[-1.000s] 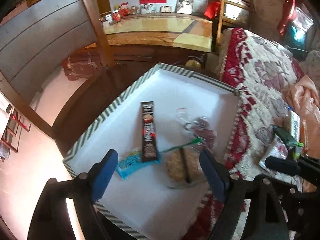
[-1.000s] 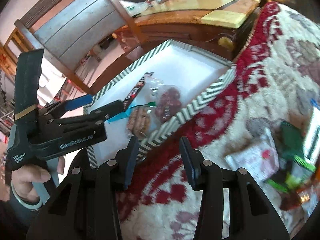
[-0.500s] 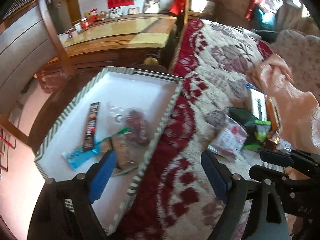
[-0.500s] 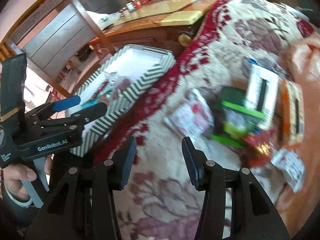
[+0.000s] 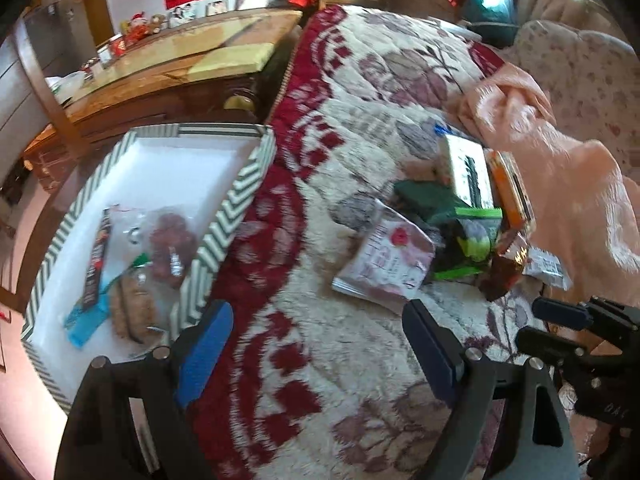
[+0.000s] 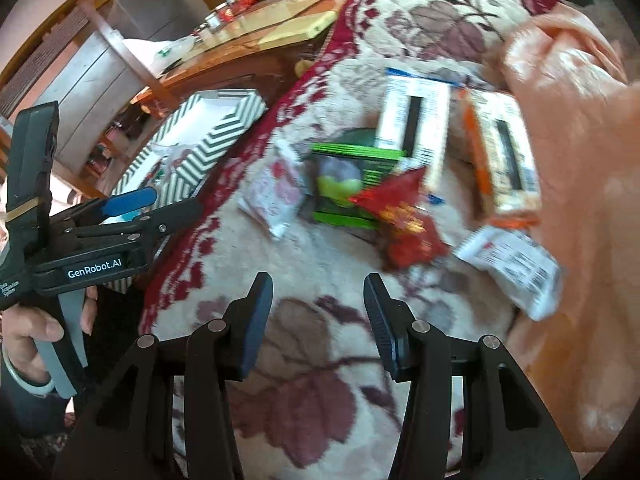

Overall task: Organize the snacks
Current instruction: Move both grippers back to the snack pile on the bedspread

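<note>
A striped box (image 5: 240, 196) with a white inside sits at the blanket's left edge and holds a dark stick packet (image 5: 96, 260), a blue packet (image 5: 86, 326), cookies (image 5: 132, 312) and red candies (image 5: 172, 240). It also shows in the right wrist view (image 6: 216, 132). A pile of snacks lies on the blanket: a pink-white pouch (image 5: 384, 260) (image 6: 272, 196), a green packet (image 5: 472, 236) (image 6: 348, 184), a red packet (image 6: 404, 216), a white box (image 6: 416, 124), an orange box (image 6: 504, 156) and a white packet (image 6: 512, 268). My left gripper (image 5: 316, 344) is open and empty above the blanket. My right gripper (image 6: 318, 316) is open and empty, just short of the pile.
The floral red and cream blanket (image 5: 360, 360) covers the surface. A peach cloth (image 5: 560, 168) lies bunched at the right. A wooden chair (image 5: 36, 76) and a wooden table (image 5: 176, 56) stand behind the box.
Both grippers have swung right, from over the striped box to over the blanket, and the snack pile has come into view. Both stay open and empty.
</note>
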The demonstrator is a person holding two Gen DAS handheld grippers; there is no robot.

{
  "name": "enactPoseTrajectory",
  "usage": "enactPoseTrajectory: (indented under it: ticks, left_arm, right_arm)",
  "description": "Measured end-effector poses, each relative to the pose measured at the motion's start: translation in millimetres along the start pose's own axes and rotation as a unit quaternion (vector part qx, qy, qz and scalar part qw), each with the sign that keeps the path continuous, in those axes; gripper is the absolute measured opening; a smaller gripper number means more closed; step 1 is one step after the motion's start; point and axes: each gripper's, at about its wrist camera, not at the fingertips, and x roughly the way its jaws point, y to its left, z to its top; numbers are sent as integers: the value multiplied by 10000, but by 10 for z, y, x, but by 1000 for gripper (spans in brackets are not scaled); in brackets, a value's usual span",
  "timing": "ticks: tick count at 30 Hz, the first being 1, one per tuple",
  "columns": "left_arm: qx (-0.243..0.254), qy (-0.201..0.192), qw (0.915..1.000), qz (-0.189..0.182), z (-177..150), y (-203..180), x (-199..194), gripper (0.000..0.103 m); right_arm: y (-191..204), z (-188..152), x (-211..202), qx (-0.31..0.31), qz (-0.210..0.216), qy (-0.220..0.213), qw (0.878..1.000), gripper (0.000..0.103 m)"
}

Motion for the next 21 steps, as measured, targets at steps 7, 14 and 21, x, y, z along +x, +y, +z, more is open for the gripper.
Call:
enactPoseTrajectory:
  ticks: [7,14,21]
  left_arm:
    - [133,122,9998,-109,26,-123,145,88]
    - [253,195,9993,-181,51,-212,247,88]
    - [383,220,9986,-276,106,-271,331,88]
  right_arm:
    - [-314,-64,-118,335,-180,-69,9993,47]
    - [-322,-9,-111,192,-279,-166,9993,47]
    - [-245,136,88,-467,-734,-156,9961,54]
